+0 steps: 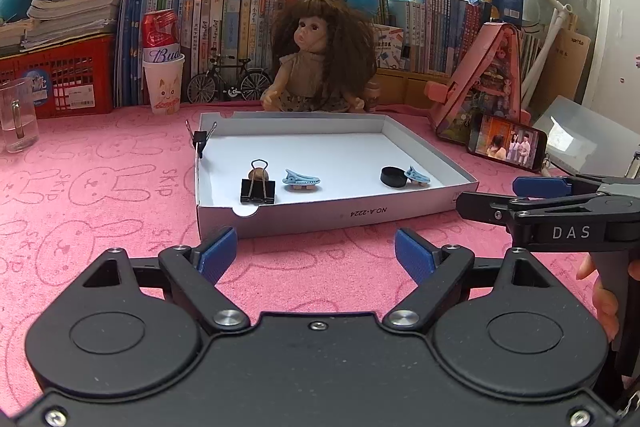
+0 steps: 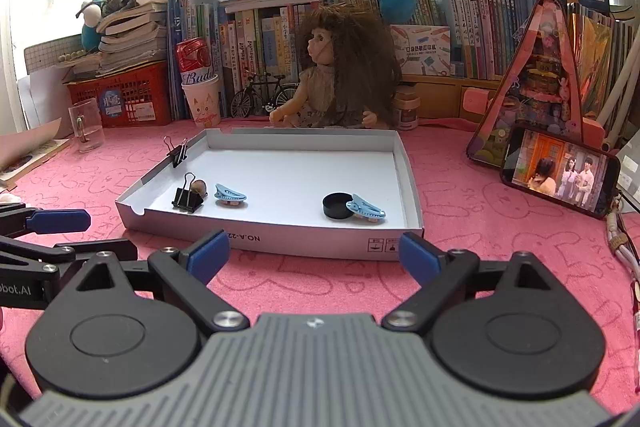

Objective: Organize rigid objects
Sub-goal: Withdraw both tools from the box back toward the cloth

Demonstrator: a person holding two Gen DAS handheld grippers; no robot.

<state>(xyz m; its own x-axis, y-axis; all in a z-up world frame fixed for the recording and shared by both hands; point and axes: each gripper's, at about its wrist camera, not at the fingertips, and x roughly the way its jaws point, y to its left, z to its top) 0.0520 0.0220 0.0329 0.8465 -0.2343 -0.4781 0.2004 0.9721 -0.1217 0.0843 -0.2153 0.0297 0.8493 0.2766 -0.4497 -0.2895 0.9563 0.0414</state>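
A white shallow box lid (image 1: 320,217) (image 2: 280,241) lies on the pink cloth. Inside it are a black binder clip (image 1: 258,189) (image 2: 187,201) with a small brown nut-like piece (image 1: 259,173) (image 2: 199,187) behind it, two blue clips (image 1: 301,181) (image 1: 417,175) (image 2: 230,195) (image 2: 365,209) and a black round cap (image 1: 394,177) (image 2: 338,205). A smaller black binder clip (image 1: 200,138) (image 2: 179,154) is clamped on the lid's left wall. My left gripper (image 1: 316,253) is open and empty in front of the lid. My right gripper (image 2: 314,251) is open and empty, also in front of it.
A doll (image 1: 320,59) sits behind the lid. A phone (image 1: 506,142) (image 2: 560,173) playing video leans at the right. A glass mug (image 1: 18,115), paper cup with can (image 1: 163,83), toy bicycle (image 1: 228,81), books and plush toys line the back.
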